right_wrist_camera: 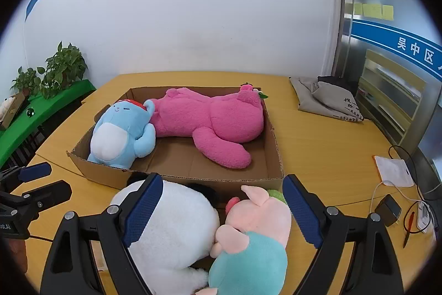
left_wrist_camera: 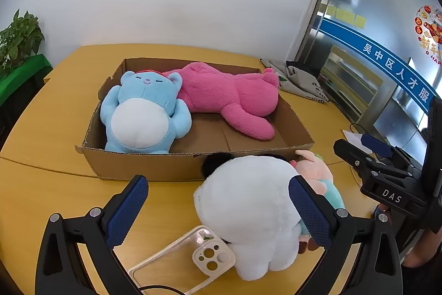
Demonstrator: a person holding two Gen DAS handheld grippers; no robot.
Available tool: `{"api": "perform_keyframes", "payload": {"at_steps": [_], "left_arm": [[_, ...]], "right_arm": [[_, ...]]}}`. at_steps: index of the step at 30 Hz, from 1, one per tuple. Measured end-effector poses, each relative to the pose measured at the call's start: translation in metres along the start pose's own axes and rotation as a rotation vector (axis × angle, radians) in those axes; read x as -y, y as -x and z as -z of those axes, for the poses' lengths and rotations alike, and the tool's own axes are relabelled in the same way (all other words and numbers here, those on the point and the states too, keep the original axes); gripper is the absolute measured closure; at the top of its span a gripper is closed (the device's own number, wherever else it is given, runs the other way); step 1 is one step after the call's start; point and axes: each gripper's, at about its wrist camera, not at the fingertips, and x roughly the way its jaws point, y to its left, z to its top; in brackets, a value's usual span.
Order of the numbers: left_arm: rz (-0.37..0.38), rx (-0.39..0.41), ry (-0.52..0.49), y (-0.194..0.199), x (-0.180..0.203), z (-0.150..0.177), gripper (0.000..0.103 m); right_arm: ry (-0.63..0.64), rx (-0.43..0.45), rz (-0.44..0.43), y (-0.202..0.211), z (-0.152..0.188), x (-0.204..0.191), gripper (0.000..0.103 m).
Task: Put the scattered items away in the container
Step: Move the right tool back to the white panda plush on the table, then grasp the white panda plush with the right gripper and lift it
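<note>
While both grippers are sitting low over the yellow table (left_wrist_camera: 49, 129), the layout runs like this, left to right. Potted plants (right_wrist_camera: 55, 73) are standing on a green shelf (right_wrist_camera: 47, 109) off the table's left edge. Next, the cardboard box (left_wrist_camera: 143, 165) is lying open near table centre, holding two plush toys: a blue bear (left_wrist_camera: 143, 112) on its back at the left end, and a pink plush (left_wrist_camera: 229, 98) stretched along the back and right side, its head touching the bear's. Just in front of the box's near wall, a white plush (left_wrist_camera: 248, 212) is lying on the table, dark ears against the cardboard, and a pink pig plush in a teal outfit (right_wrist_camera: 254, 237) is pressing against its right side. A clear phone case (left_wrist_camera: 187, 259) is lying partly under the white plush at the near edge. The left gripper (left_wrist_camera: 218, 212) is spread wide, left pad over bare table, right pad in front of the white plush's right flank; can't tell if it's touching. It's gripping nothing. The right gripper (right_wrist_camera: 221, 212) is also spread wide, bracketing the pig's head, left pad over the white plush, right pad just beside the pig; nothing clamped. Further right, a grey fabric bag (right_wrist_camera: 326, 98) is lying at the far corner, and a white pouch (right_wrist_camera: 395, 170), a black charger (right_wrist_camera: 389, 209) and cables are sitting near the right edge.
</note>
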Motion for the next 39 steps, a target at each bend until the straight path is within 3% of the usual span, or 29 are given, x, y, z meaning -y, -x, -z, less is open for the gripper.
{"api": "perform_keyframes", "payload": {"at_steps": [34,39], "left_arm": [[0.034,-0.013,-0.014,-0.009,-0.005,0.003,0.000],[0.053,-0.063,0.006,-0.028,-0.018,0.005,0.000]], "right_arm": [[0.013,-0.043,-0.011,-0.007,0.010,-0.001,0.014],[0.060,-0.117,-0.088,-0.022,0.024,-0.009,0.014]]}}
